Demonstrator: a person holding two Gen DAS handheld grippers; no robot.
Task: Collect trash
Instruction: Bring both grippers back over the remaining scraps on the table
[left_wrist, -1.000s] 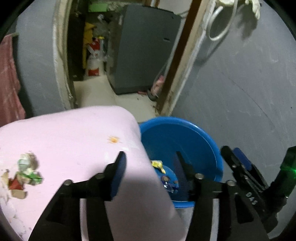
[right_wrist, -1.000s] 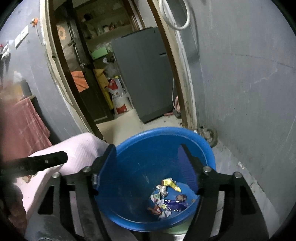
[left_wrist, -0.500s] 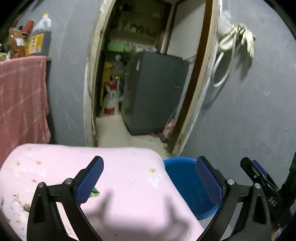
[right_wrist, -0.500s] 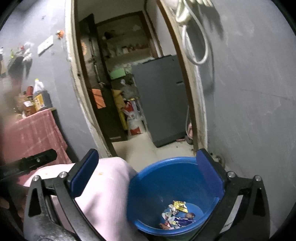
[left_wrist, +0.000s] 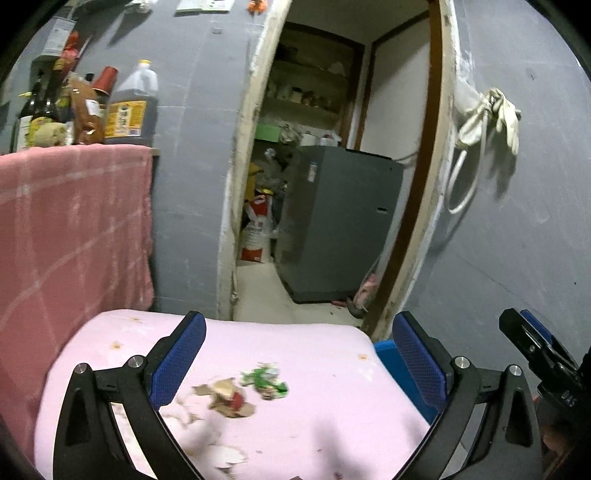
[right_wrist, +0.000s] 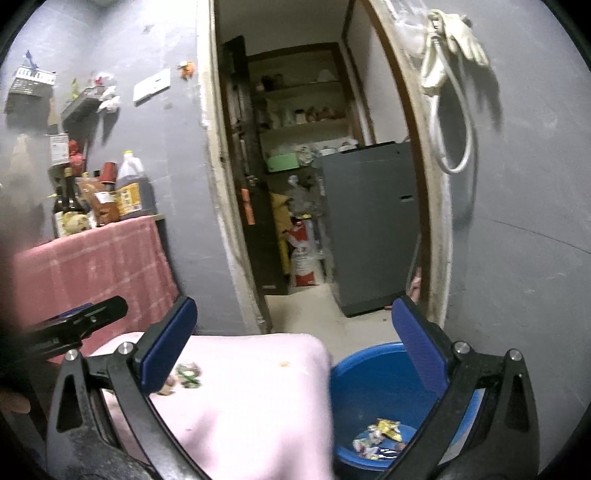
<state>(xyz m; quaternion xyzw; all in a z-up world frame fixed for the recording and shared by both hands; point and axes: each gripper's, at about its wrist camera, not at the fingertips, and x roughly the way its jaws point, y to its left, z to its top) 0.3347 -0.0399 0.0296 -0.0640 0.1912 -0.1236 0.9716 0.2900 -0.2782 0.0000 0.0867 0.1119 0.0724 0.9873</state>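
- Claw state: the left claw (left_wrist: 295, 363) and the right claw (right_wrist: 293, 345) both stand spread wide with nothing between the pads. Neither has hold of anything.
- Location of task items: loose trash lies on the pink surface (left_wrist: 314, 343), namely a green wrapper (left_wrist: 267, 382) touching a brown-and-red scrap (left_wrist: 229, 398), with pale torn pieces (left_wrist: 221, 452) nearer the camera. Collected wrappers (right_wrist: 380, 437) already lie in the blue basin (right_wrist: 369, 373), which sits just beside the surface edge, lower than its top.
- Risk, partial pickup: the green wrapper and brown scrap overlap. A closure on one is likely to drag or scatter the other.
- Risk, thin material: the pale pieces appear flat against the surface. The pads may slide over them, or pinch the pink covering if it is soft.
- Risk, spill over the edge: a sweep toward the basin could push scraps off the rounded corner onto the floor.
- Risk, claw collision: the right claw shows close at the edge of the left view. Converging on the same cluster may cause contact.
- Risk, missed drop: light wrappers released away from the basin centre may drift outside the rim.
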